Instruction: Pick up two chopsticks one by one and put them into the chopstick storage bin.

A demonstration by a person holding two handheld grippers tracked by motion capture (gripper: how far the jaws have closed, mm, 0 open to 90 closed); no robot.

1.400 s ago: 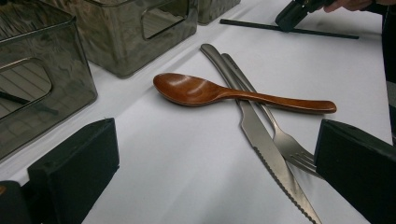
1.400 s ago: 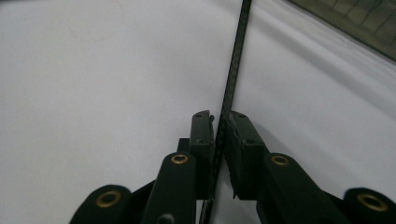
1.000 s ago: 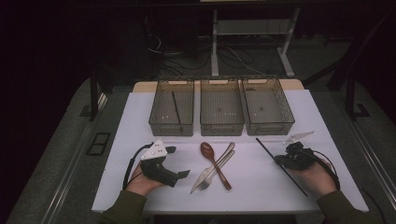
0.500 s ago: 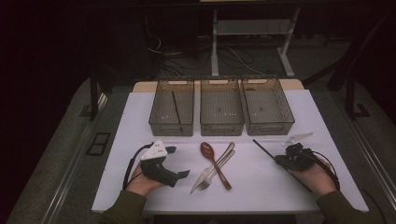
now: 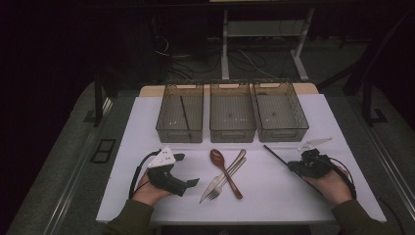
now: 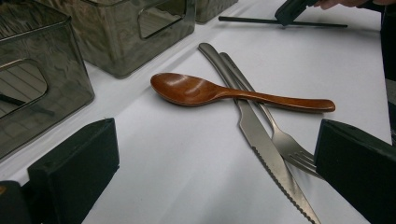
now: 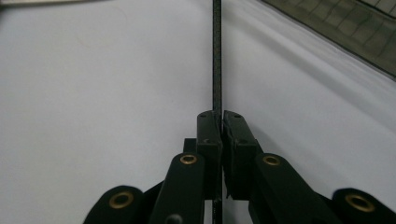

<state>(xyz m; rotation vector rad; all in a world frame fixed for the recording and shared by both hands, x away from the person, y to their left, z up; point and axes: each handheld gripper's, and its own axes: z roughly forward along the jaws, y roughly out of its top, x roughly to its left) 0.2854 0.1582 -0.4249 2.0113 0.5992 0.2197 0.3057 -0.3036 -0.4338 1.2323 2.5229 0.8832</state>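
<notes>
White table (image 5: 293,196): right hand-held gripper (image 5: 293,166) clenched on black chopstick (image 5: 275,154), pointing up-left toward bins.

In the right gripper view, the black chopstick (image 7: 217,56) runs off the frame at 12 o'clock, its lower length hidden between the shut tongs (image 7: 222,116). In the left gripper view, the knife (image 6: 261,144) is cut off at 5 o'clock, and the fork (image 6: 280,137) tines slip behind the tongs.

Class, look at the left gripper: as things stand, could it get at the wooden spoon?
Probably yes. The left gripper rests with its jaws open, facing the wooden spoon, with bare white table between. One catch: the spoon's handle lies across the knife and fork, so gripping there may disturb them.
</notes>
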